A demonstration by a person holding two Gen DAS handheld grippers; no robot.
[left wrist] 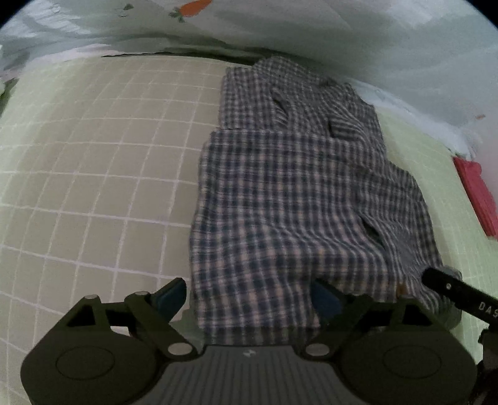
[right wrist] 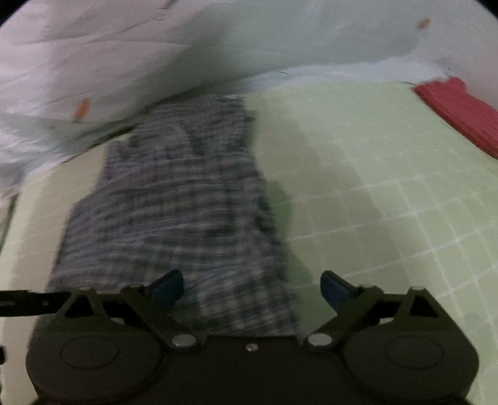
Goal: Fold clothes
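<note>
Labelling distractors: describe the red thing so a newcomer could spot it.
Start from the pale green gridded sheet covering the bed. Follow it past the checked shirt to its far right edge, below the white quilt. The red ribbed item lies flat there, the only solid red thing.

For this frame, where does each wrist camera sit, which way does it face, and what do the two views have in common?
Left wrist: sits behind the open left gripper, facing along the plaid shirt on the green gridded sheet; its own blue-padded fingers show, and the right gripper's black finger enters at lower right.
Right wrist: sits behind the open right gripper, facing the same shirt from its right edge; motion-blurred.
Shared: shirt, sheet, carrot-print quilt, red folded cloth.
</note>
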